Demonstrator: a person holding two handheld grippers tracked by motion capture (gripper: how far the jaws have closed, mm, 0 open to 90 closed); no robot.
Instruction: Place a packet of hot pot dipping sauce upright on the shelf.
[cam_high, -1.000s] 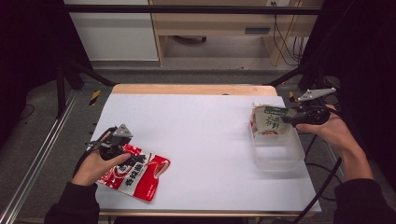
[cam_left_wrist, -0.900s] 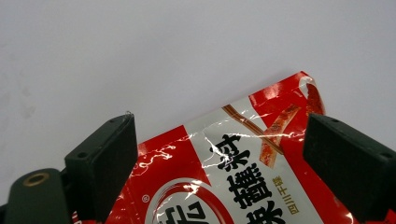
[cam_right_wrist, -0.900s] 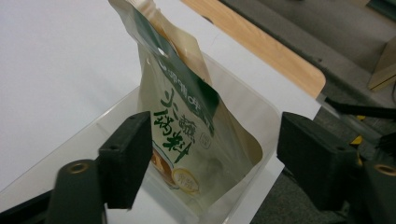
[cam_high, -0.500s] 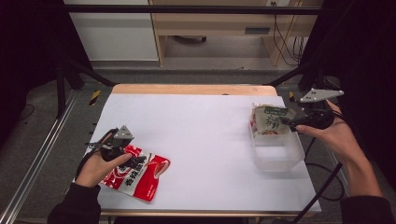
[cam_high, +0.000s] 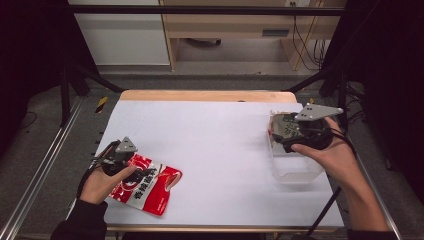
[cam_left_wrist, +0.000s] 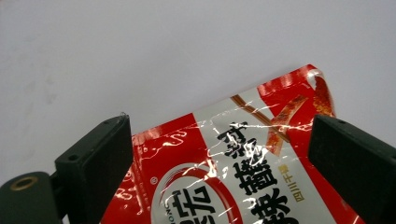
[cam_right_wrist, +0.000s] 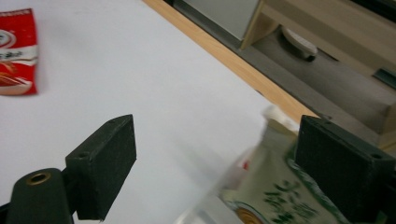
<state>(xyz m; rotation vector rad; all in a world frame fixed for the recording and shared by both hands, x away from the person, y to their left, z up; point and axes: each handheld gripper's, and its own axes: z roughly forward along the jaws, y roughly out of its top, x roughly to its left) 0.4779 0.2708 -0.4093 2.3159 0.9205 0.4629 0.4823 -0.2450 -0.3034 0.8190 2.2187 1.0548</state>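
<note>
A red snack packet with black lettering lies flat near the table's front left. My left gripper hovers over its near end. In the left gripper view the left gripper stands open, and the red packet spreads below and between the two jaws. At the right, a green and beige packet sits in the far end of a clear plastic container. My right gripper is just above it. Its jaws have just been opening, and the right gripper holds nothing; the green packet lies below its right jaw.
White paper covers the table, and a wooden edge runs along the far side. Black frame rails stand at both sides. A wooden cabinet with cables is beyond the table.
The right hand has shifted left and toward the near side, and its grey plate has tilted. The green packet now rests in the container, free of the jaws. The left hand has stayed put.
</note>
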